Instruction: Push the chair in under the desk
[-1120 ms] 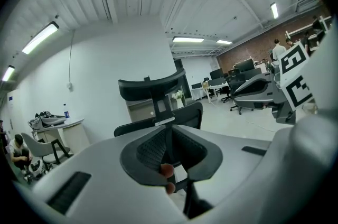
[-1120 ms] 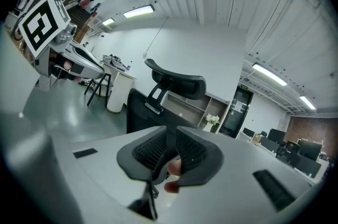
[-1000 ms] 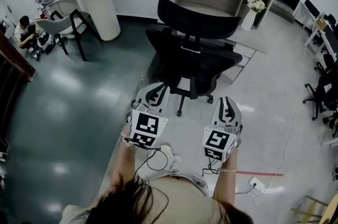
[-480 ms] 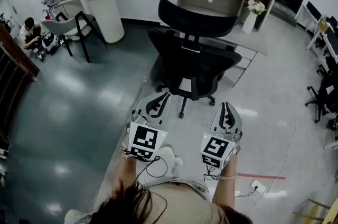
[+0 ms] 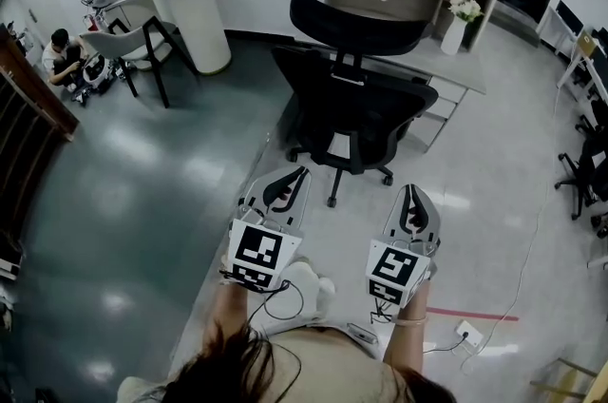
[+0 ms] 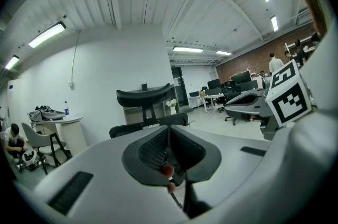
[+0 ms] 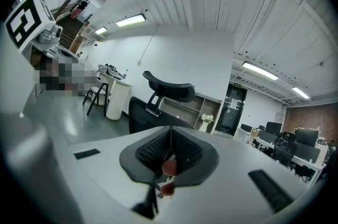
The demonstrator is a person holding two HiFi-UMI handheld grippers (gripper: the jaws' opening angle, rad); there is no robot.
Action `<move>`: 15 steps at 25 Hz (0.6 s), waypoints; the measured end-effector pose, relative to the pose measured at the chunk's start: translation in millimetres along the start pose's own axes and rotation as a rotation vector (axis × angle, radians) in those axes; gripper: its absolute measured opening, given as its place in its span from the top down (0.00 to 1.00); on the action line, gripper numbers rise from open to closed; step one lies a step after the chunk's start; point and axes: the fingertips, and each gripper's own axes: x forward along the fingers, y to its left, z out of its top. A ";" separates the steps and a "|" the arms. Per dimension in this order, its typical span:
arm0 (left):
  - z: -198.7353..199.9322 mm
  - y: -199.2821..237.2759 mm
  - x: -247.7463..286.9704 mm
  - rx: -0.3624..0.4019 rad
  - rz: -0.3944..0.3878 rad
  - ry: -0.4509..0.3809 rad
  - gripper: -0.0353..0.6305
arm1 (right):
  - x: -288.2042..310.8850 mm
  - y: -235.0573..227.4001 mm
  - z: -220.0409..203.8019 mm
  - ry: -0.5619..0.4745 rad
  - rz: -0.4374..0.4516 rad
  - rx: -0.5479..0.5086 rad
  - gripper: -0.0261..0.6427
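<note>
Chair [image 5: 353, 111] is parked at the surface [image 5: 456, 73] edge, backrest toward the person | left tool [image 5: 294, 177], right tool [image 5: 409, 197] are held closed, empty, short of it | any push is kept square on the backrest.

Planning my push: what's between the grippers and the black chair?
Head view: only bare floor separates left gripper and right gripper from the chair.
</note>
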 end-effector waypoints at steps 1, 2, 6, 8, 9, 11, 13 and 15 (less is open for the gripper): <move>0.3 -0.5 -1.9 0.000 0.001 -0.004 0.91 | -1.2 -0.2 -0.4 0.000 -0.002 0.003 0.92; 0.7 -1.0 -3.5 0.000 0.001 -0.007 0.91 | -2.2 -0.3 0.4 -0.003 -0.004 0.005 0.92; 0.5 -1.7 -7.1 0.012 0.002 -0.004 0.91 | -4.9 0.1 1.5 -0.007 -0.010 0.013 0.92; 0.1 -0.4 -8.9 0.019 0.003 -0.002 0.91 | -5.9 2.2 4.0 -0.012 -0.010 0.013 0.92; 0.0 0.6 -10.1 0.022 0.003 -0.001 0.91 | -6.6 3.7 5.9 -0.013 -0.011 0.012 0.92; -0.4 2.9 -13.4 0.024 0.003 0.000 0.91 | -8.6 7.3 9.5 -0.015 -0.012 0.006 0.92; -0.2 4.8 -17.2 0.025 0.002 0.002 0.91 | -11.1 10.3 13.7 -0.013 -0.013 -0.001 0.92; 1.3 6.8 -21.8 0.028 -0.003 0.002 0.91 | -13.7 13.5 18.4 -0.011 -0.014 -0.008 0.92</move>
